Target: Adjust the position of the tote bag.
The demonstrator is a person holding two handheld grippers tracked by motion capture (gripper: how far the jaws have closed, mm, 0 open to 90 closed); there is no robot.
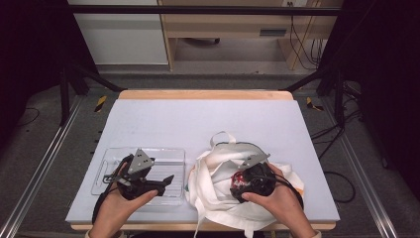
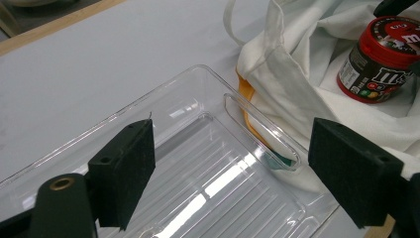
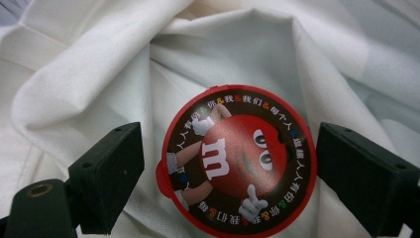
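While spread, right gripper (image 3: 225, 163) straddles candy jar (image 3: 237, 158); left gripper (image 2: 233, 163) spread over tray (image 2: 208, 188).

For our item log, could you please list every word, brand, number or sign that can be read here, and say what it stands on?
"m": white letter on the red candy figure printed on the round red lid of the candy jar.
"m's": part of the brand on the dark side label of that jar.
Ring of Chinese characters around the lid's rim: too small to read with certainty.
Fine print on the side label: blurred.
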